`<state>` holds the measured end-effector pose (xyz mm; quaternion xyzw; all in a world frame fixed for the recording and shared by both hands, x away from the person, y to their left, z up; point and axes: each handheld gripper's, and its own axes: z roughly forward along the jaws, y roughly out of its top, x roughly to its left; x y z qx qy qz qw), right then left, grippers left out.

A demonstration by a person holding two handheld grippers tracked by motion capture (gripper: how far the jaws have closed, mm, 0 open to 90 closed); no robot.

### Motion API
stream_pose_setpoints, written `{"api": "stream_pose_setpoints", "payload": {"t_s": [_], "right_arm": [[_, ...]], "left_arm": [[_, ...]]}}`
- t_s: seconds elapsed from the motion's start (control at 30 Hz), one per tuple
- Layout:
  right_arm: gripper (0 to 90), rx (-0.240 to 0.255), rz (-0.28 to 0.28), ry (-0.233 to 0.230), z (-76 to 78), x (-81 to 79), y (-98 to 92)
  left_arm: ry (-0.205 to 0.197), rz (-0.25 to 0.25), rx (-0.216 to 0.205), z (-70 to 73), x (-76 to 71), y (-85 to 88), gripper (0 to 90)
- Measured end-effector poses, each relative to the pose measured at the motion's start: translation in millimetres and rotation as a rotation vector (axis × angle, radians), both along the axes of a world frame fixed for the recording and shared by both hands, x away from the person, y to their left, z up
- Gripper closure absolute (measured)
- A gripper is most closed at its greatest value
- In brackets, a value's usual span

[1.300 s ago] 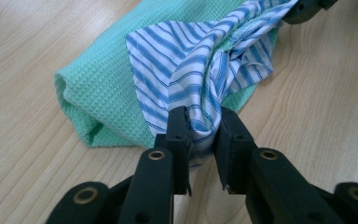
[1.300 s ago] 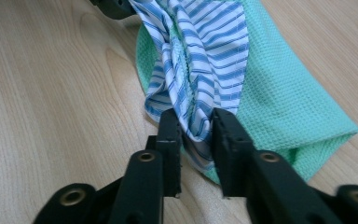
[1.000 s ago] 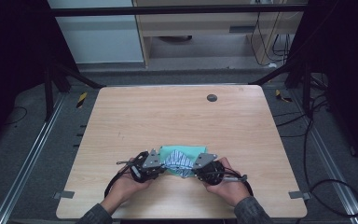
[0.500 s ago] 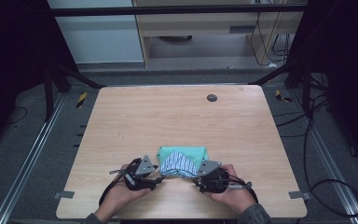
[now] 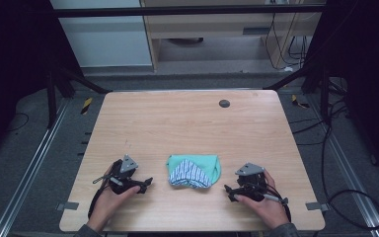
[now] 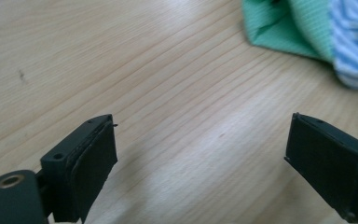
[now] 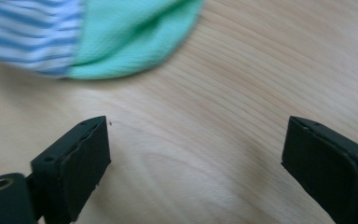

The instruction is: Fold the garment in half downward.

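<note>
A folded cloth (image 5: 193, 171), green with a blue-and-white striped part, lies on the wooden table (image 5: 177, 123) near its front edge. My left gripper (image 5: 147, 183) rests to the cloth's left, apart from it. Its jaws have just been opening and stand wide with bare wood between them. The cloth (image 6: 317, 32) sits at the upper right of the left gripper view, ahead of my left gripper (image 6: 200, 158). My right gripper (image 5: 229, 192) lies to the cloth's right, its jaws also just opened and empty. The cloth (image 7: 98, 32) fills the upper left of the right gripper view, beyond my right gripper (image 7: 196, 158).
A small dark round disc (image 5: 224, 103) lies near the table's far edge. Black frame bars (image 5: 69, 79) and cables (image 5: 335, 148) run along the floor beside the table. A cabinet (image 5: 212, 29) stands behind it.
Both grippers have let go of the cloth, opened and drawn apart, the left one leftward and the right one rightward. The cloth now lies free between them.
</note>
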<state>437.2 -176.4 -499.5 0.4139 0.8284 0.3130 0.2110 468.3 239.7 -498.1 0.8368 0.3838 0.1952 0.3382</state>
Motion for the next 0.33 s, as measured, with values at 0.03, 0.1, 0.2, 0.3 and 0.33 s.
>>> {"api": "stream_pose_setpoints", "payload": {"t_s": [0.03, 0.1, 0.2, 0.3, 0.33], "right_arm": [[7.2, 0.005, -0.027, 0.007, -3.4, 3.7, -1.6], [3.9, 0.056, -0.068, 0.029, -8.8, 10.6, -5.4], [2.8, 0.1, -0.116, 0.008, -13.3, 18.0, -8.3], [0.5, 0.093, -0.151, 0.01, -13.5, 21.5, -6.7], [0.1, 0.096, -0.16, 0.013, -13.6, 22.0, -6.3]], "left_arm": [[0.001, 0.01, 0.004, -3.0, 1.9, 2.1, 7.3], [0.002, 0.021, 0.008, -7.1, 5.1, 5.0, 6.8], [0.027, 0.044, -0.035, -10.5, 10.3, 9.3, 3.3], [0.028, 0.046, -0.033, -10.6, 12.4, 9.5, 2.0], [0.029, 0.045, -0.032, -10.6, 12.7, 9.5, 1.6]]}}
